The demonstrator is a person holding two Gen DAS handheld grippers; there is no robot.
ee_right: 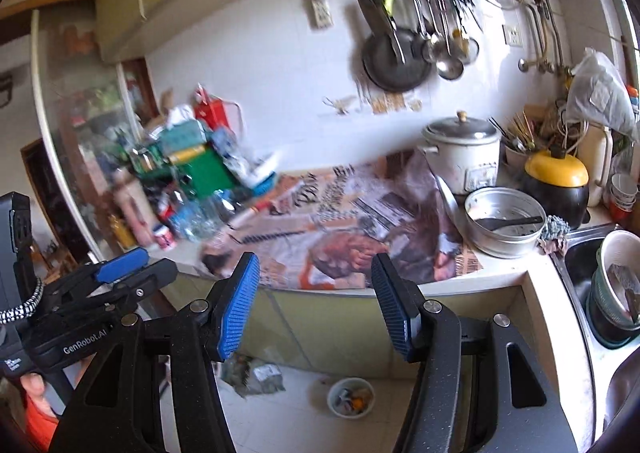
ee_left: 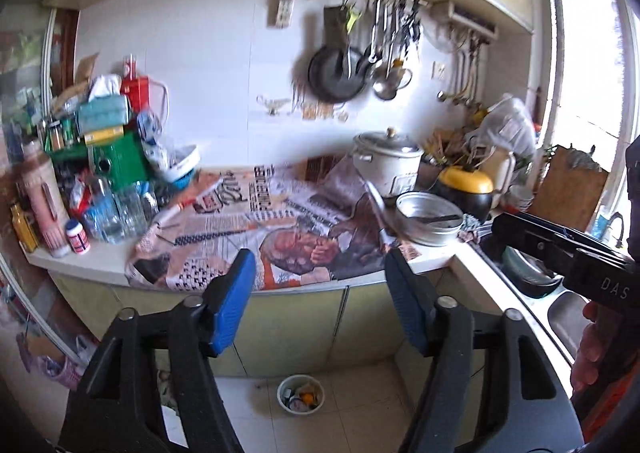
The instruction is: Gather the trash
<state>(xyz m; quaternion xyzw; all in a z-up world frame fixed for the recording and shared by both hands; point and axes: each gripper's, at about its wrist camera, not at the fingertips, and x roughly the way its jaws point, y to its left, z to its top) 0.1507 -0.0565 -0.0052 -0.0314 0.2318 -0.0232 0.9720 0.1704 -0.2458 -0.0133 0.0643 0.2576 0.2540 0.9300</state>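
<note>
Trash bowl (ee_left: 301, 393) on the floor, low in frame, below and between left gripper (ee_left: 320, 293) fingers, apart and empty. Right gripper (ee_right: 316, 301) fingers likewise apart, empty. Newspaper-covered surface (ee_left: 280, 221) mid-frame; tiled kitchen wall behind.

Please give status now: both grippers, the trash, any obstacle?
Left gripper open, empty. Right gripper open, empty. Small round white bin on floor, trash inside. Newspaper-covered counter ahead; nothing blocking.
</note>
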